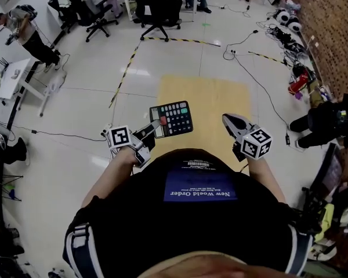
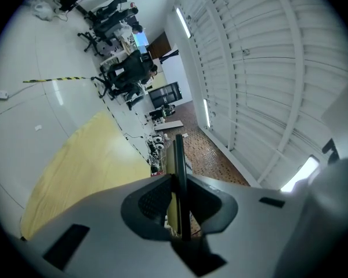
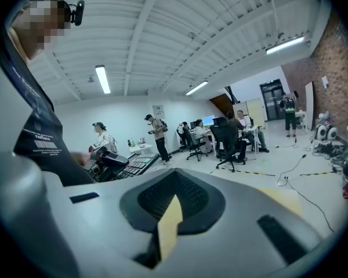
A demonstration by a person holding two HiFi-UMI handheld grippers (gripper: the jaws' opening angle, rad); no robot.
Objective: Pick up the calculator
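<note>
A black calculator (image 1: 174, 118) with grey keys and a few coloured ones hangs in the air in front of the person's body, face up, above a yellow floor mat (image 1: 214, 97). My left gripper (image 1: 157, 126) is shut on its near left edge. In the left gripper view the calculator (image 2: 178, 167) shows edge-on as a thin dark slab pinched between the jaws. My right gripper (image 1: 231, 121) hovers to the calculator's right, apart from it, with its jaws together and nothing in them. The right gripper view shows the calculator (image 3: 132, 165) at the left.
Black office chairs (image 1: 158, 6) stand at the far end of the pale tiled floor. Black-and-yellow tape (image 1: 125, 74) and cables (image 1: 252, 71) lie on the floor. Desks and a person (image 1: 24, 32) are at the left, and clutter lines the brick wall at the right (image 1: 298, 77).
</note>
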